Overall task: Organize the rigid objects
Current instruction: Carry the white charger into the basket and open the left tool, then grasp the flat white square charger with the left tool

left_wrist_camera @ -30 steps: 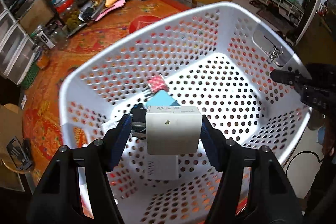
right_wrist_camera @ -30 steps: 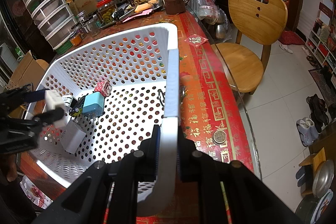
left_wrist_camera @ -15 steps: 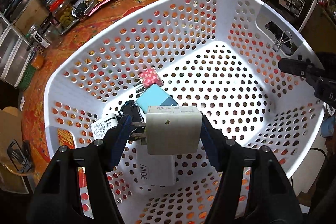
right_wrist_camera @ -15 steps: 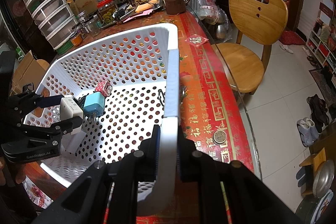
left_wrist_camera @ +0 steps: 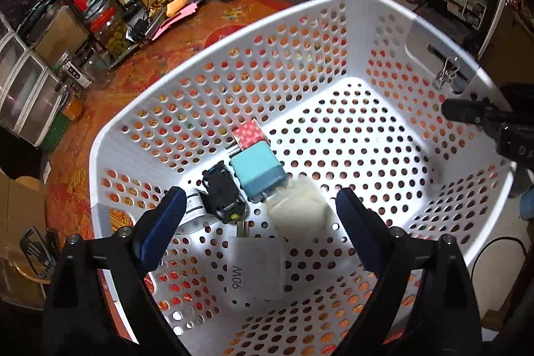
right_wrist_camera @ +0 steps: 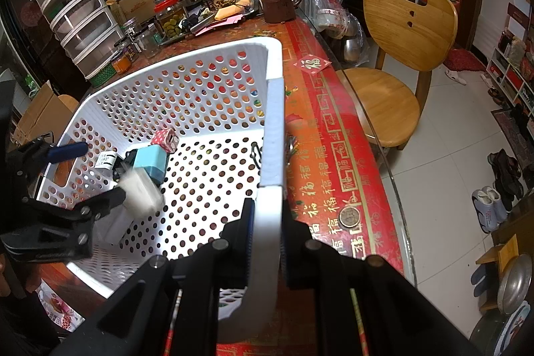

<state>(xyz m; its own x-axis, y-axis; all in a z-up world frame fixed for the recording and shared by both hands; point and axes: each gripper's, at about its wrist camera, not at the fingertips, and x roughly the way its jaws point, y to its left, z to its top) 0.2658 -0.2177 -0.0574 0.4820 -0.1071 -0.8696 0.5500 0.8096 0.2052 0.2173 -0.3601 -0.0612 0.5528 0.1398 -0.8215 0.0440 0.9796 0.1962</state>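
A white perforated basket fills the left wrist view. My left gripper hangs over its floor with jaws opening. A white charger cube has left the blue pads and shows blurred just below them. Under it lie a teal charger, a pink patterned box, a black plug and a flat white 90W charger. My right gripper is shut on the basket's rim. In the right wrist view the left gripper stands spread beside the blurred cube.
The basket sits on a red and orange patterned tabletop. Jars, a brown mug, stacked clear drawers and bags crowd the far end. A wooden chair stands beyond the right table edge. A coin lies near the rim.
My left gripper opened wide and let go of the white charger cube, which now drops blurred toward the basket floor. The right gripper kept its hold on the rim.
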